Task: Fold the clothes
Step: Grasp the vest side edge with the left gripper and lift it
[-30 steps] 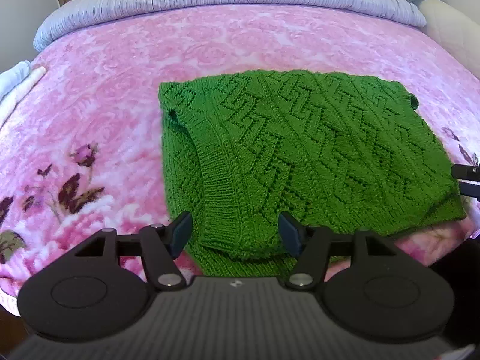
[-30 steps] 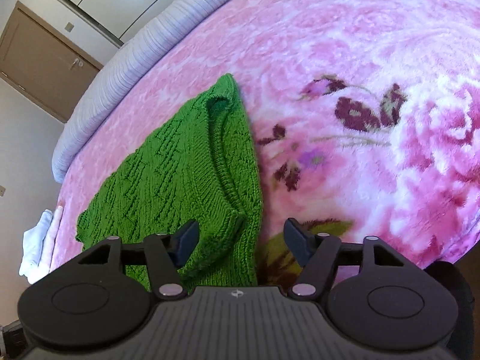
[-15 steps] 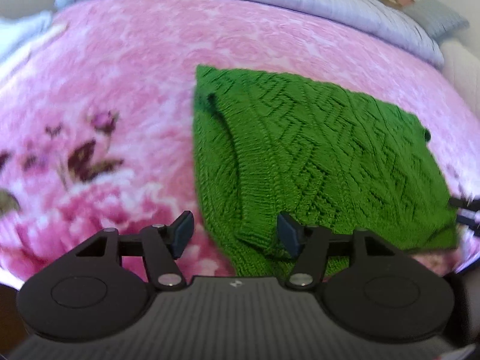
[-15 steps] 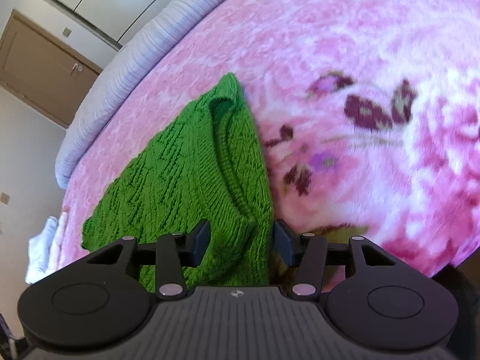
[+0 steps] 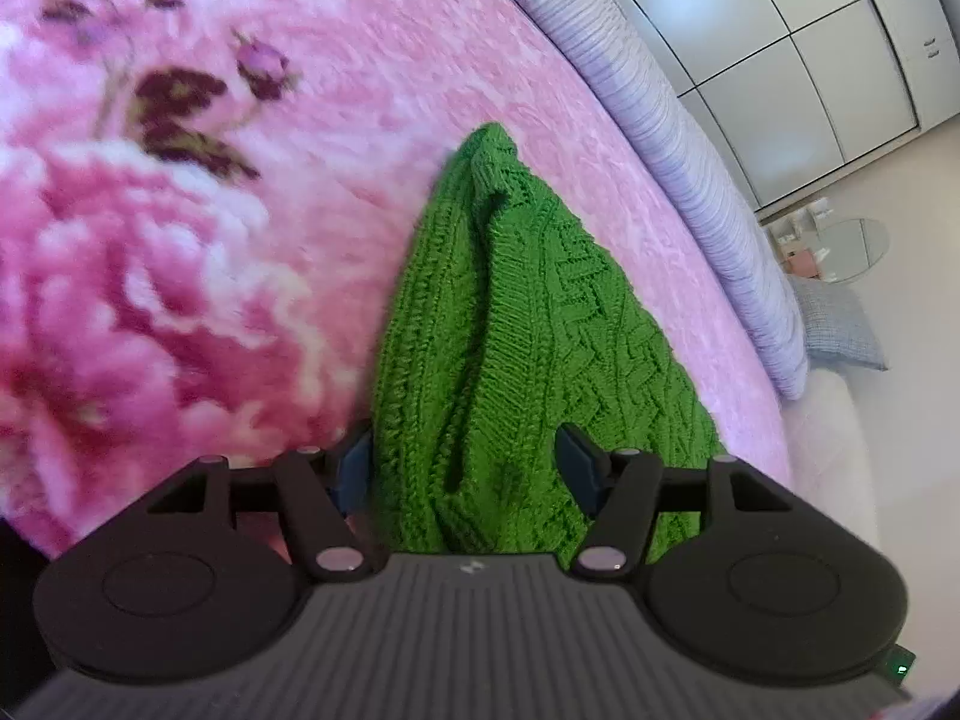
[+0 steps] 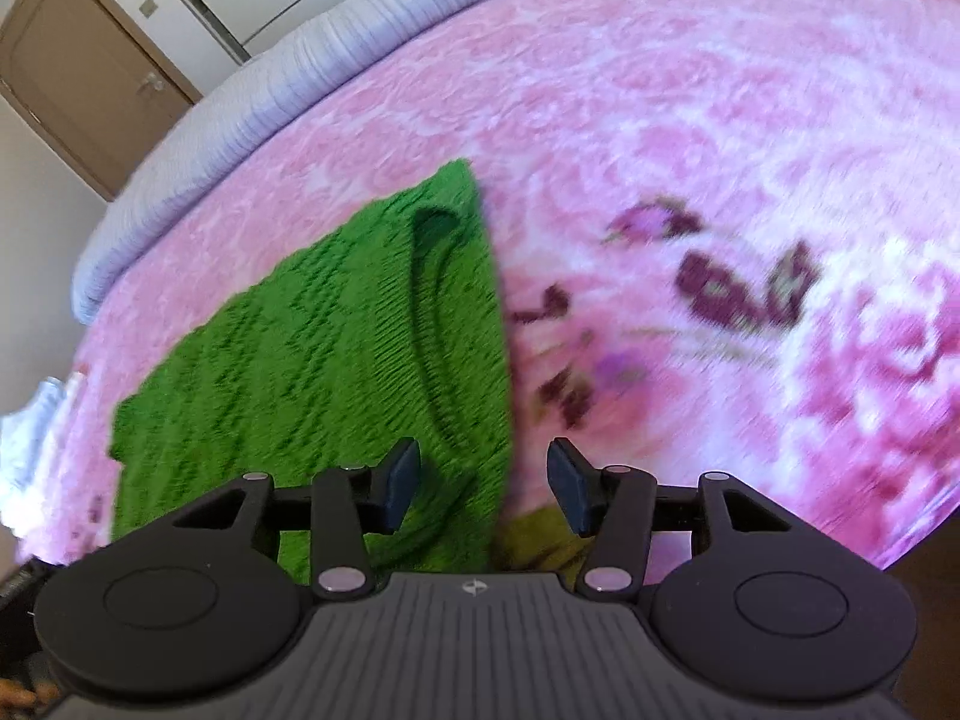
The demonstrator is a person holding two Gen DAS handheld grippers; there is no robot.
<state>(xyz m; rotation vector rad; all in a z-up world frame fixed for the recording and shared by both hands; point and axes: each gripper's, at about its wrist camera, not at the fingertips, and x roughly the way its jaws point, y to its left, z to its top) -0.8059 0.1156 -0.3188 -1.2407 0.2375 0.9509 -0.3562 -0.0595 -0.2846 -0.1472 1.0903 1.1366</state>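
**Both grippers lined up on the sweater's edges, grab comes next**

The green knit sweater lies flat on the pink floral blanket, already doubled over by the look of it, with a ribbed band running along its length. So I'd say we're mid-fold, setting up for another fold.

The left gripper sits right at the near end of the sweater, jaws spread, with a thick bunch of knit between them. I can't see the pads pressing in, so I read it as not clamped yet. The right gripper is also spread, straddling the sweater's side edge: one pad over the green, the other over the blanket.

Next move, my guess: both need to close on their bit of edge, catching all layers, then lift together. Chunky knit slips out easily.

Behind it there's a grey ribbed bolster and a door.
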